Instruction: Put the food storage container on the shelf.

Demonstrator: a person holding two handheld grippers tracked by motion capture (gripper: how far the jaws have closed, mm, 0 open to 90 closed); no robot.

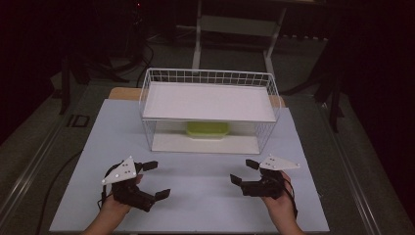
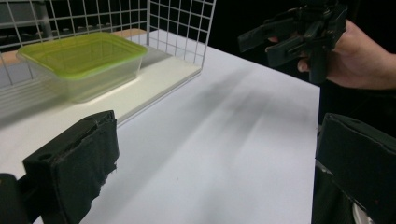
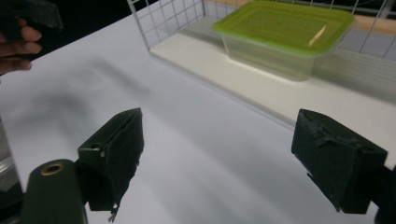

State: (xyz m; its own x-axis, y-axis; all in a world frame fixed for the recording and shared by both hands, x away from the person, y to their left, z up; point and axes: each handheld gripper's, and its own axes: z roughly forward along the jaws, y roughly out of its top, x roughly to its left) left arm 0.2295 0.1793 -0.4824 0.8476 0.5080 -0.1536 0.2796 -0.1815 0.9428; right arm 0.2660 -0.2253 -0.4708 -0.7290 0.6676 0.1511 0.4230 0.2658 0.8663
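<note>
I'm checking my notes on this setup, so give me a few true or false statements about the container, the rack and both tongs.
1. The clear plastic container with a green lid sits on the white wire rack's lower shelf. True.
2. The lid is off the container. False: it is on.
3. The left tongs are open and hold nothing. True.
4. The right tongs grip the container. False: they are open, over the white tabletop, apart from it.

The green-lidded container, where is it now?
The green-lidded container sits on the lower shelf of the white wire rack, near its middle, beyond both open grippers.
</note>
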